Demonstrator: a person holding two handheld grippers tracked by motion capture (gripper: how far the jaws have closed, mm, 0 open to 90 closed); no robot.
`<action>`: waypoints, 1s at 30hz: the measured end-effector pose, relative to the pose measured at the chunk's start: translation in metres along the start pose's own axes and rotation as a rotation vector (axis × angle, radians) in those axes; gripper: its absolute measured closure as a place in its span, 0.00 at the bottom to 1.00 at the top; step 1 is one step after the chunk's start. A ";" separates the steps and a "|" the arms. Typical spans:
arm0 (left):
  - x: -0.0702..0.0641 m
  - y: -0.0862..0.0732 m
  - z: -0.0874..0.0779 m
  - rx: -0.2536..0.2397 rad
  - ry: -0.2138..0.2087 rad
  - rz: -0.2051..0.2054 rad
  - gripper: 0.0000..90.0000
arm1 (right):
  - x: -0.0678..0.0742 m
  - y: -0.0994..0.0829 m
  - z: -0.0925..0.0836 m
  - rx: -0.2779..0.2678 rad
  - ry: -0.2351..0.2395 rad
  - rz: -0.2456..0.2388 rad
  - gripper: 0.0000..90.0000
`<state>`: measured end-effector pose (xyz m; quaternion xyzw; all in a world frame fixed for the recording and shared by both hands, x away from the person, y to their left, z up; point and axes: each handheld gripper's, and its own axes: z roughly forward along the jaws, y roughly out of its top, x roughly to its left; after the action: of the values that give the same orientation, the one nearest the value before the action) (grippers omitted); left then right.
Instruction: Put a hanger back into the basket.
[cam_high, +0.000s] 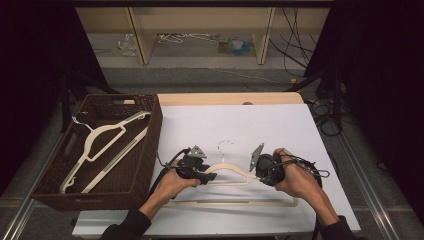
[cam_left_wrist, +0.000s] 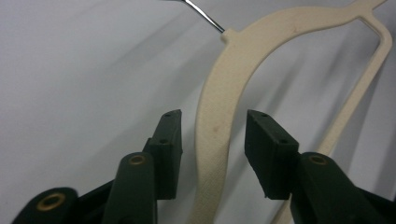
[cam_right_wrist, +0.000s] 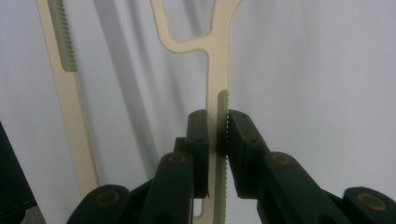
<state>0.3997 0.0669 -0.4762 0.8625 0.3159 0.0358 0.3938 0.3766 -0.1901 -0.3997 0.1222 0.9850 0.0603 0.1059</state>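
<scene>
A cream plastic hanger (cam_high: 235, 171) with a metal hook (cam_high: 225, 145) lies on the white table (cam_high: 270, 125) in front of the person. My left gripper (cam_high: 210, 176) is at the hanger's left shoulder. In the left gripper view the curved arm of the hanger (cam_left_wrist: 261, 42) runs between the jaws of my left gripper (cam_left_wrist: 213, 122), with a gap on each side, so it stands open. My right gripper (cam_high: 259, 176) is at the right shoulder. In the right gripper view my right gripper (cam_right_wrist: 217, 116) is shut on the hanger's (cam_right_wrist: 217, 56) thin toothed bar.
A dark woven basket (cam_high: 150, 130) stands at the table's left edge with another cream hanger (cam_high: 100, 145) lying in it. Shelving and loose cables sit on the floor beyond the table's far edge.
</scene>
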 end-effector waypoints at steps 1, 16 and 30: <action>-0.002 0.000 0.000 -0.004 -0.003 -0.010 0.65 | -0.001 0.000 0.000 -0.006 -0.006 -0.019 0.89; -0.003 0.006 -0.031 -0.023 -0.150 -0.011 0.84 | 0.001 -0.007 0.003 -0.051 0.029 -0.086 0.89; -0.023 0.003 -0.066 -0.014 -0.229 0.021 0.91 | 0.009 -0.011 -0.006 -0.134 0.058 -0.023 0.67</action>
<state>0.3621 0.0959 -0.4243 0.8615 0.2596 -0.0567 0.4327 0.3646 -0.1987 -0.3972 0.1017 0.9828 0.1282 0.0860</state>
